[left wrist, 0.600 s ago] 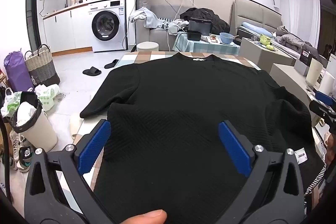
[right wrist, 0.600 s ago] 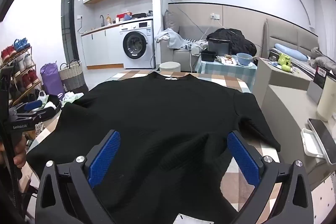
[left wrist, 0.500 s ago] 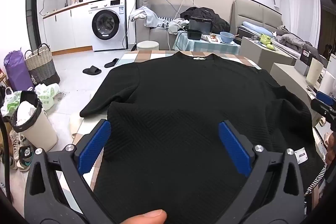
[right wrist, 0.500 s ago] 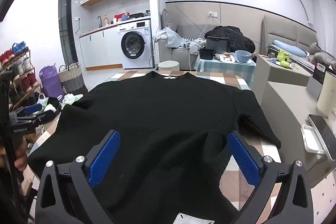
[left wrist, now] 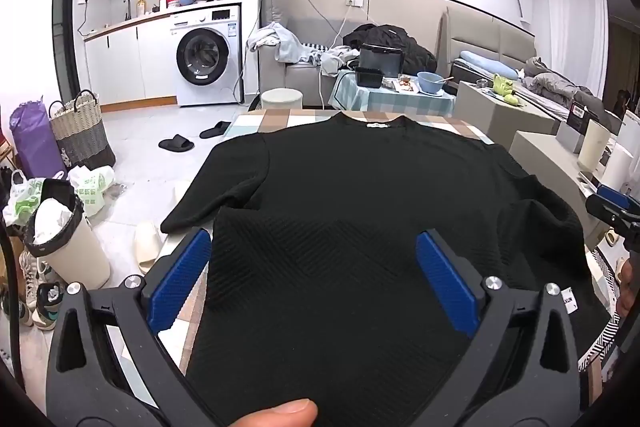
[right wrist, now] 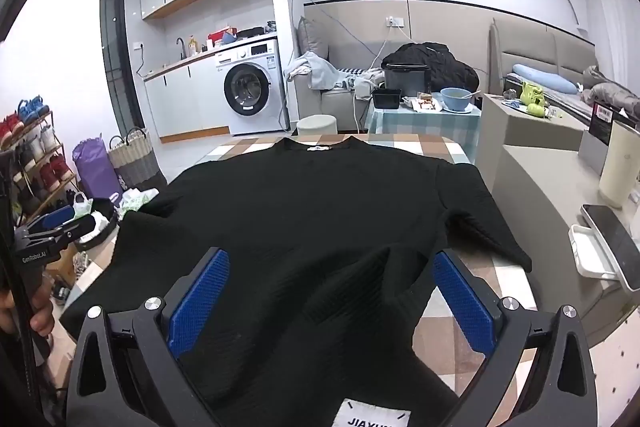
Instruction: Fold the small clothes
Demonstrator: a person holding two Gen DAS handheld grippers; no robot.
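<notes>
A: What's over on the left?

B: On the floor, a bin (left wrist: 66,247) with a black liner, a woven basket (left wrist: 80,131) and a purple bag (left wrist: 32,143). Farther back stands a washing machine (left wrist: 206,57).

A: And the left gripper (left wrist: 314,269)?

B: Released, its 2 blue pads spread wide over the near hem of the black sweater (left wrist: 360,211). The cloth lies below the pads; nothing is pinched. A thumb tip (left wrist: 280,413) shows at the bottom edge of that view.

A: Where is the sweater?

B: Spread flat on the checked table (right wrist: 448,149), collar at the far edge with a small white label, sleeves folded in along the sides. Its left sleeve reaches the table's left edge.

A: The right gripper (right wrist: 332,291)?

B: Also released, pads wide apart above the hem, where a ridge of loose fabric rises between them. A white tag (right wrist: 370,415) sits at the bottom of its view.

A: Farther right?

B: A white tray (right wrist: 588,255) with a phone (right wrist: 612,243) lying on it, on a beige counter.
</notes>
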